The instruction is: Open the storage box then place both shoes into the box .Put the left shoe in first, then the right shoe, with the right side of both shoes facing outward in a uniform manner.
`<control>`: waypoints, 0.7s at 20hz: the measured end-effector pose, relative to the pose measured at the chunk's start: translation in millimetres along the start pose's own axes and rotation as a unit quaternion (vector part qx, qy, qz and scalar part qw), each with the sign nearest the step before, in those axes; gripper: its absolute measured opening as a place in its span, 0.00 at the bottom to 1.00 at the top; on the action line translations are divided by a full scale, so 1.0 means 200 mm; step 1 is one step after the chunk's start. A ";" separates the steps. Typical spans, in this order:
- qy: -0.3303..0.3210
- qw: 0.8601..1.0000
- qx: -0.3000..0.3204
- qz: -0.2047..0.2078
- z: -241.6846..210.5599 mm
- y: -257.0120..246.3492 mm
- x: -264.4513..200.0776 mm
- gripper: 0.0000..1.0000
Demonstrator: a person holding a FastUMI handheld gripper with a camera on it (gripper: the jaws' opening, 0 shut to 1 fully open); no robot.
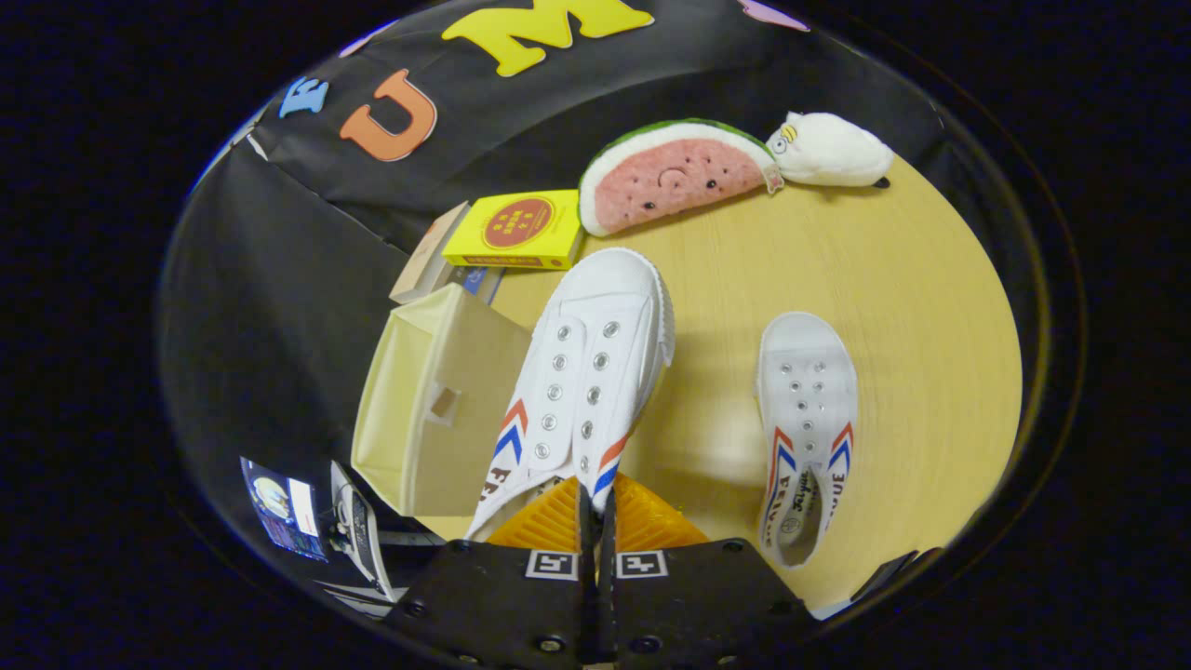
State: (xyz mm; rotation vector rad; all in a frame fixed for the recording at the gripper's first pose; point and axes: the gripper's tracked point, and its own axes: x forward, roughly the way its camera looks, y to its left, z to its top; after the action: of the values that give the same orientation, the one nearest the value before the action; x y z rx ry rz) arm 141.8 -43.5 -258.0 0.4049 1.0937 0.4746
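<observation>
My gripper is shut on the heel edge of a white canvas shoe with red and blue chevrons. That shoe hangs above the table, toe pointing away from me. Just left of it stands the open cream storage box, its inside bare. A second matching white shoe lies flat on the round wooden table, to the right of my fingers, toe pointing away.
Beyond the shoes lie a yellow box on some books, a watermelon-slice plush and a white plush toy at the table's far edge. The booth's black cloth hangs behind. A screen and papers sit left of my fingers.
</observation>
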 end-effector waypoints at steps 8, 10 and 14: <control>-0.011 0.999 -0.051 0.010 0.04 0.78 0.04 0.00; -0.011 0.999 -0.047 -0.002 0.01 0.92 0.15 0.00; -0.030 0.998 -0.034 -0.035 -0.01 1.10 0.43 0.00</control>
State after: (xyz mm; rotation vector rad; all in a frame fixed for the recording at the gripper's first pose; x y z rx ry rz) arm 135.9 186.0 -204.8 0.3185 1.0280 0.4328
